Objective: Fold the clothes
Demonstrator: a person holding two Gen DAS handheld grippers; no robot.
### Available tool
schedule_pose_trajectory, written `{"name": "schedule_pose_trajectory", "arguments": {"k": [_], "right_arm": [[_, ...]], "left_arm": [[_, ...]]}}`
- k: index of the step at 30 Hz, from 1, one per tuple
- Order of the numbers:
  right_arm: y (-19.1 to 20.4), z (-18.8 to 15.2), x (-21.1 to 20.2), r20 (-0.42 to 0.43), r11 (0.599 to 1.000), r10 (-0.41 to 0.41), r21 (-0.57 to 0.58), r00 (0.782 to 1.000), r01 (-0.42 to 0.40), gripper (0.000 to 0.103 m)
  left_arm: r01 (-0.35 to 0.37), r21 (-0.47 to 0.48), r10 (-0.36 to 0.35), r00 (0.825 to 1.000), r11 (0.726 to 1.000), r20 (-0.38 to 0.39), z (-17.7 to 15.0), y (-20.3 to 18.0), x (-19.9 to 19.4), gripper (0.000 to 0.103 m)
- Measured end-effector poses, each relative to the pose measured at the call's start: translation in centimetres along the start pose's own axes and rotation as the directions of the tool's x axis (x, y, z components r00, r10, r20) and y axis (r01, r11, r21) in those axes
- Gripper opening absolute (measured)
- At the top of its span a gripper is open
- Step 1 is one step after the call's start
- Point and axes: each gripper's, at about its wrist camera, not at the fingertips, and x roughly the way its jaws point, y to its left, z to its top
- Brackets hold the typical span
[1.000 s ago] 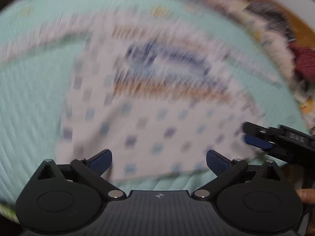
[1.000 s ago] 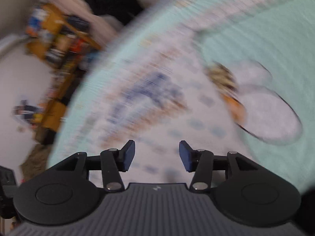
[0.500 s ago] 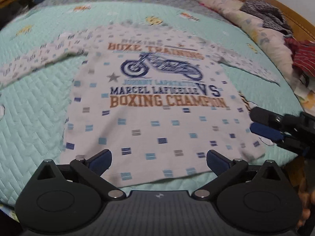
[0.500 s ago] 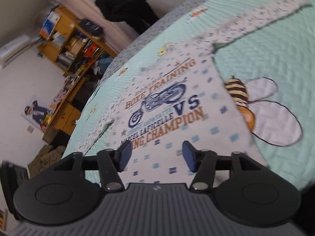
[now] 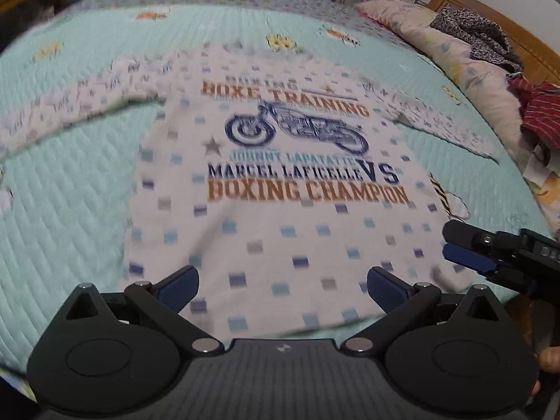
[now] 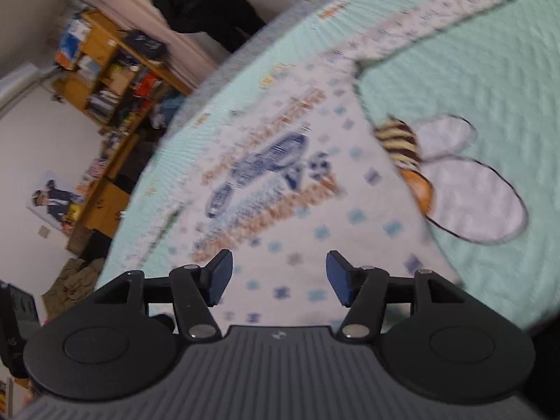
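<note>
A mint-green quilted bedspread [image 5: 70, 192] stretches away ahead of the gripper, stitched in a zigzag pattern. Just right of the right gripper's view sits a striped bee appliqué [image 6: 451, 178] with pale wings. Far ahead and to the right of the left gripper, a long pale pillow [image 5: 451, 52] lies against a wooden headboard [image 5: 507, 35], a dark speckled garment [image 5: 479, 35] heaped on it and a red striped cloth [image 5: 539, 112] beside that. Off to the left of the right gripper, a cluttered wooden bookshelf [image 6: 108, 80] stands by the wall, a poster [image 6: 56, 203] hangs lower down, and a person in dark clothing [image 6: 203, 3] stands beyond the bed.
</note>
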Motion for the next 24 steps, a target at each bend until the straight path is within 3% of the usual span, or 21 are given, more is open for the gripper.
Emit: {"name": "schedule_pose_trajectory", "arguments": {"k": [5, 6, 7, 10, 12, 18, 24], "right_arm": [[-2.7, -1.1, 1.7, -0.071, 0.993, -0.021, 0.112, 0.997, 0.029, 0.061], [-3.4, -1.7, 1.6, -0.076, 0.991, -0.027, 0.126, 0.997, 0.036, 0.051], [-3.7, -2.1, 1.1, -0.066, 0.993, -0.032, 0.113, 0.997, 0.039, 0.047], [-3.0, -2.1, -0.2, -0.050, 0.994, -0.107, 0.022, 0.993, 0.108, 0.046], [-1.4, -1.7, -0.5, -0.024, 0.986, -0.150, -0.076, 0.988, 0.148, 0.048], [4.2, 0.2, 2.4, -0.018, 0.949, -0.109, -0.298, 0.994, 0.099, 0.048], [7.2, 3.2, 6.3, 0.002, 0.919, -0.113, -0.381, 0.994, 0.106, 0.053]], "left_arm": [[-0.018, -0.110, 0.003, 0.990, 0.994, -0.143, -2.0, 3.3, 3.6, 0.098], [-0.023, -0.089, 0.012, 0.993, 0.996, -0.119, -2.6, 3.4, 3.1, 0.096], [-0.039, -0.065, 0.032, 0.993, 0.997, -0.113, -2.9, 3.3, 2.4, 0.094], [-0.074, -0.060, 0.066, 0.990, 0.995, -0.126, -3.0, 3.9, 1.4, 0.082], [-0.055, -0.097, 0.046, 0.994, 0.994, -0.096, -2.2, 4.9, 0.3, 0.082], [-0.068, -0.147, 0.067, 0.998, 0.987, -0.011, 1.8, 6.8, -1.0, 0.082], [-0.071, -0.106, 0.073, 0.997, 0.992, 0.013, 5.3, 6.2, 0.4, 0.089]]}}
